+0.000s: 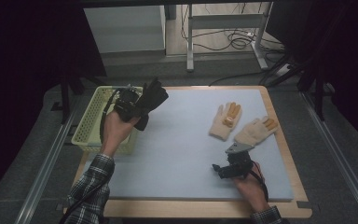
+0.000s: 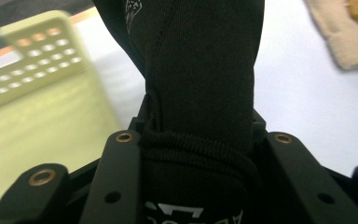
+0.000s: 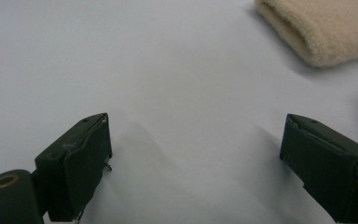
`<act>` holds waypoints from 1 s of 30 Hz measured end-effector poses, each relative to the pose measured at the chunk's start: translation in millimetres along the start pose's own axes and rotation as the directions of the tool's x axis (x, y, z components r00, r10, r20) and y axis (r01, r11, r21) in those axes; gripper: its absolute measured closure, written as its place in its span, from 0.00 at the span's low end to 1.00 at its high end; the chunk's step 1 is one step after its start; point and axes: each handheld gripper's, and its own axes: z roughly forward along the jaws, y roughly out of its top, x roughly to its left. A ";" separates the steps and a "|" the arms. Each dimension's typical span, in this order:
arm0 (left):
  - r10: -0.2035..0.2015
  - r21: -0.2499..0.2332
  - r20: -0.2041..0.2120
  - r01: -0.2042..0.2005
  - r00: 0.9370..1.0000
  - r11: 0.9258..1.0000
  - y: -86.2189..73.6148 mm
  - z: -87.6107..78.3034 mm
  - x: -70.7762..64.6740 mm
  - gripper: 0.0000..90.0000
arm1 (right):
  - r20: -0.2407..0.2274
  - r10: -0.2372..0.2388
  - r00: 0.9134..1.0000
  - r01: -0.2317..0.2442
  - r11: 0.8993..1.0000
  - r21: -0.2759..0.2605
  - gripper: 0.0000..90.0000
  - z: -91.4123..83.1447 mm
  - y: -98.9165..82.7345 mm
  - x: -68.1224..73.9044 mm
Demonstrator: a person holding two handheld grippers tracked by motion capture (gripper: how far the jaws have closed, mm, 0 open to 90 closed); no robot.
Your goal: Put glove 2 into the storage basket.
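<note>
The left tool [image 1: 142, 103] pinches the black glove [image 1: 153, 99] near the basket [image 1: 89, 120], which may snag its dangling cuff; the right tool [image 1: 228, 161] rests spread.

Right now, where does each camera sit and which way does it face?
High view: above the person's side, facing forward and down on the table; forearms, left gripper, right gripper.
Left gripper view: along shut jaws clamping the black glove, basket behind.
Right gripper view: along open jaws over the mat.
Shared: cream glove.
</note>
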 end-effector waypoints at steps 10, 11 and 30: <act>-0.087 0.006 -0.086 0.088 0.992 0.996 -22.2 -12.6 50.5 0.68 | 0.000 0.000 1.000 0.000 1.000 0.000 0.10 0.0 0.0 -0.1; -0.100 0.005 -0.095 0.101 0.990 0.995 -25.0 -13.1 56.0 0.68 | 0.000 0.000 1.000 0.000 1.000 0.000 0.10 0.0 0.0 -0.1; -0.194 0.106 -0.164 0.213 0.967 0.971 -68.0 10.6 123.6 0.66 | 0.000 0.001 1.000 -0.001 1.000 0.000 0.10 0.1 0.0 -0.1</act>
